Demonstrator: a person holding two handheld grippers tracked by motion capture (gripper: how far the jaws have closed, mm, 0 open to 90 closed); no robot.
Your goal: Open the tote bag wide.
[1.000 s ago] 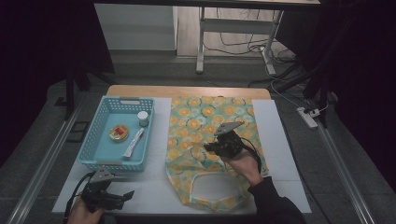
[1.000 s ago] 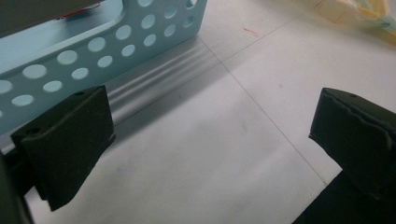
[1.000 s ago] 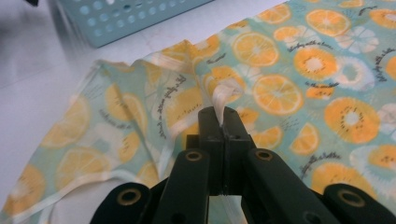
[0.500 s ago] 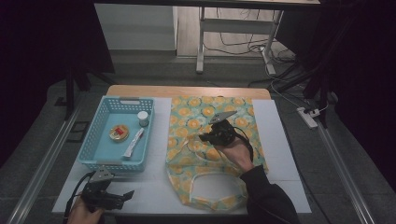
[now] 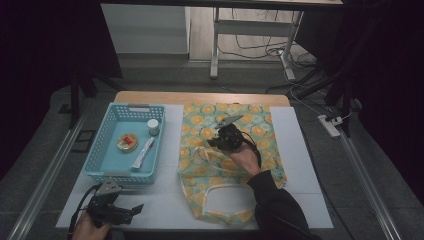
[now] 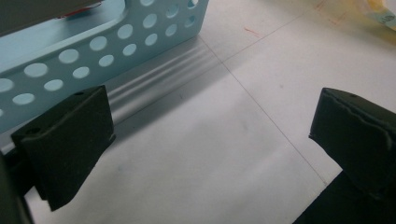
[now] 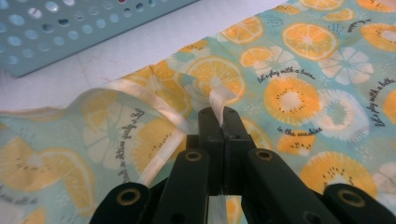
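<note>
Right hand-held gripper (image 7: 219,122) clamped on pale strap (image 7: 217,100) of citrus-print bag (image 5: 250,125), right of blue basket (image 5: 115,170). Soft, limp, light fabric, probably slippery strap; best held at strap. Left hand-held gripper (image 6: 210,140) open, idle near basket.

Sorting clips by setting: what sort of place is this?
Probably a lab or recording workspace, not a home: a white-topped table lit in a dark room, loose cables on the floor behind, and a white power strip beside it.

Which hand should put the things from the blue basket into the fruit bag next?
Probably the left. The left gripper is open and free beside the blue basket. The right gripper is busy, shut on the bag's strap, lifting the fruit bag open.
</note>
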